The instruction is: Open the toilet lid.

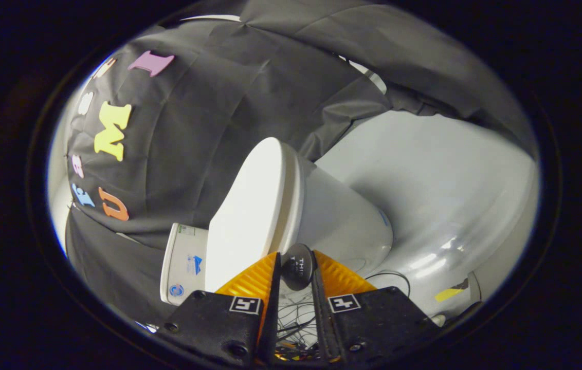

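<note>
A white toilet appears tilted in the gripper view. Its flat lid (250,205) lies down against the bowl (342,221), and the tank (183,262) sits behind it. A small black round tab (297,266) sticks out at the lid's front edge. My gripper (297,275) holds this tab. The two orange fingers (255,280) press on it from either side.
The grey floor (424,180) spreads beside the bowl. A black cable (394,275) runs along the floor near the base, next to a strip of yellow tape (448,294). Thin wires (296,318) lie below the fingers. Black cloth (208,128) hangs behind the toilet.
</note>
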The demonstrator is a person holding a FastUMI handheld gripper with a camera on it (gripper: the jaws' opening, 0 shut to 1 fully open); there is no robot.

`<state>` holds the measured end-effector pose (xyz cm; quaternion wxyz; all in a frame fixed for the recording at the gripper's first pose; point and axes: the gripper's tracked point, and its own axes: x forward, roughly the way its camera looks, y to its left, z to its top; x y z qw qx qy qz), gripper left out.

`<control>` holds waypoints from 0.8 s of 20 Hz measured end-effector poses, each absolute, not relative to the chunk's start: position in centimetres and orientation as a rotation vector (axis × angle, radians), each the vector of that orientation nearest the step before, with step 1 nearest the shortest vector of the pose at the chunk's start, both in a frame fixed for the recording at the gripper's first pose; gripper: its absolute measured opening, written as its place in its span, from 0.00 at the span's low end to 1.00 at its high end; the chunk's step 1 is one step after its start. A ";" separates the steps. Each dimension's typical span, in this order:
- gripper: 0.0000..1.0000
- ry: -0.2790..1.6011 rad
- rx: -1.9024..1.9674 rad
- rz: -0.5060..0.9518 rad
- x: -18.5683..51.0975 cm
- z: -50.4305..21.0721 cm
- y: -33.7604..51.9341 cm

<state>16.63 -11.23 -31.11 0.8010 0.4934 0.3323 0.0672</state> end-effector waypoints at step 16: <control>0.05 0.733 1.073 0.107 16.7 -28.7 -10.4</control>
